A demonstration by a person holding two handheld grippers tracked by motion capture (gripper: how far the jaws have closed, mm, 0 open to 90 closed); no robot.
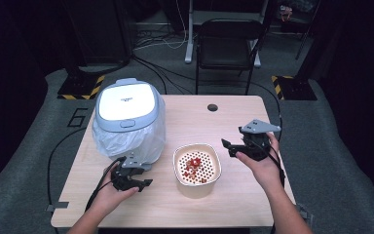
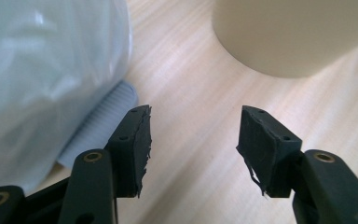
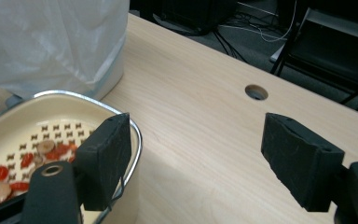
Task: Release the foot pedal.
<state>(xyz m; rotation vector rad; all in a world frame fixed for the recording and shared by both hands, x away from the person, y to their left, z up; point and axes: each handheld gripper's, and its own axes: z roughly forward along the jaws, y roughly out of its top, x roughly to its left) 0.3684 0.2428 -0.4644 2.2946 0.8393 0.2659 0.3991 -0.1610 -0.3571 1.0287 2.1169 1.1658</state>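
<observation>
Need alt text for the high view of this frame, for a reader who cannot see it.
A person's two hands hold grippers on either side of a cream strainer bowl of red pieces on a wooden table. The left gripper and right gripper both stand open and empty. A bag-lined grey-lidded bin stands at back left.

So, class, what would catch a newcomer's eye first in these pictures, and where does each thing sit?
Probably the white-lidded bin lined with a plastic bag, at the table's far left. Next, the cream perforated basket holding red bits, at the table's middle. The left gripper and right gripper flank the basket, both open and empty.
</observation>
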